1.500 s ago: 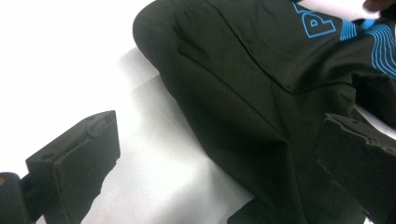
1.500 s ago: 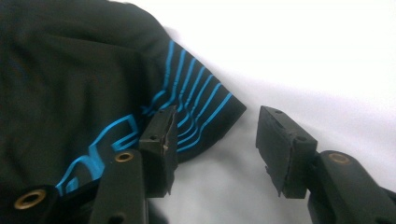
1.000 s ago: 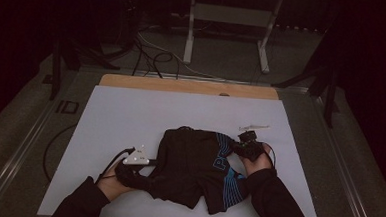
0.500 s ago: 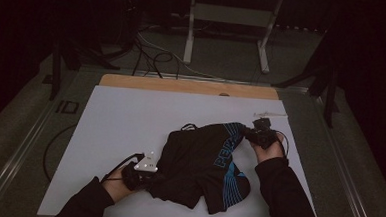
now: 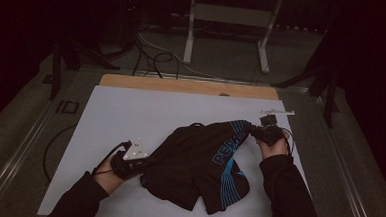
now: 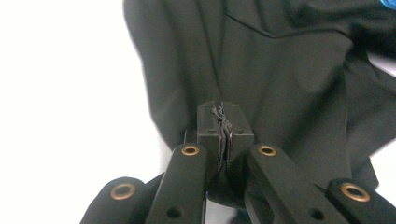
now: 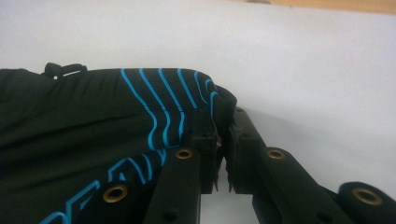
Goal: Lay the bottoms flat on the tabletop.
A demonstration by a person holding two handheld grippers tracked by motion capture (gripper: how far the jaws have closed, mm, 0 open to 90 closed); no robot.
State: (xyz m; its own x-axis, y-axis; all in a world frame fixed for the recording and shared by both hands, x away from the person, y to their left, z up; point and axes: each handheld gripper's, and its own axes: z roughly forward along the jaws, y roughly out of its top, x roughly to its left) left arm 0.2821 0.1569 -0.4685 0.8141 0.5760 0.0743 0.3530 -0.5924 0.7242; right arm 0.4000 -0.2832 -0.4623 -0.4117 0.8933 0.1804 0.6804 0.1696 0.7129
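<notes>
Stretching black shorts (image 5: 198,164) flat over tabletop (image 5: 130,115); left gripper (image 6: 224,128) and right gripper (image 7: 223,135) jaws pinching opposite edges; pull evenly, stay low.

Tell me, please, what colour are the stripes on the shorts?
Bright blue on black shorts, clearest in the right gripper view.

**Legible markings: one partial print**

Black shorts (image 5: 198,164), right of centre on the white table: blue block lettering beside the blue stripes, reading "PE" and then lost in a fold (high view). In the right gripper view the same print (image 7: 93,196) is cut off and unreadable. Nothing else legible.
</notes>
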